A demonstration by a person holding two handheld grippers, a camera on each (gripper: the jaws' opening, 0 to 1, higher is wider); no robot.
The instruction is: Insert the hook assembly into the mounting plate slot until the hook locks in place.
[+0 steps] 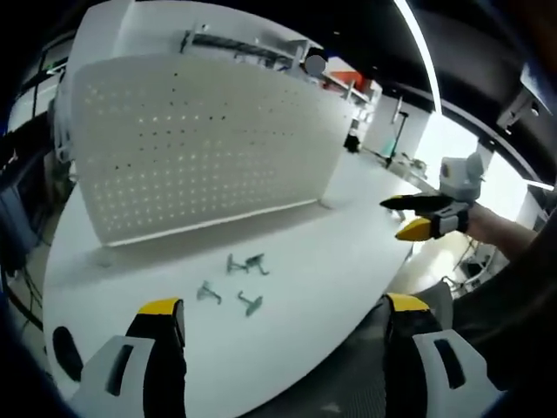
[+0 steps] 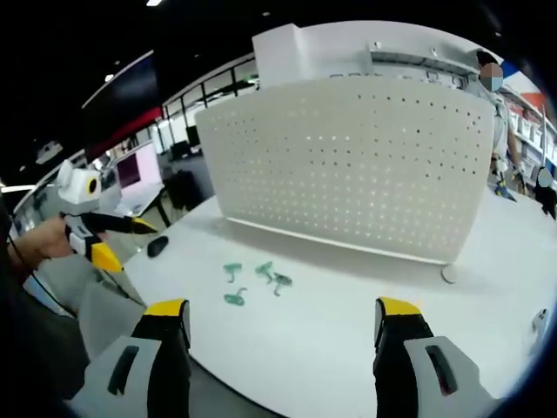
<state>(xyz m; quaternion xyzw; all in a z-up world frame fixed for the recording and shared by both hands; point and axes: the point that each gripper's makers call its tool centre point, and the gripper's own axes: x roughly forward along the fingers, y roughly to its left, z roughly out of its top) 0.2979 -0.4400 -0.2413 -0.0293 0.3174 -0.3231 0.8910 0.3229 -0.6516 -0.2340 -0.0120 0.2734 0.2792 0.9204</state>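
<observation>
A white perforated mounting plate [image 1: 200, 148] [image 2: 348, 165] stands upright on a white table [image 1: 331, 235] [image 2: 322, 322]. Several small grey-green hooks [image 1: 235, 263] [image 2: 265, 271] lie loose on the table in front of it. My left gripper [image 1: 283, 335] hangs open above the table's near edge, well short of the hooks, and comes into the right gripper view at the left [image 2: 109, 239]. My right gripper [image 2: 283, 335] is open too, empty, back from the hooks. It appears in the left gripper view [image 1: 416, 216] off the table's right edge, held by a hand.
A small black oval object [image 2: 157, 246] [image 1: 65, 353] lies near the table's edge. A round foot [image 2: 448, 273] sits at the plate's corner. Shelving and benches [image 1: 261, 48] stand behind the plate, and people [image 2: 498, 104] stand in the background.
</observation>
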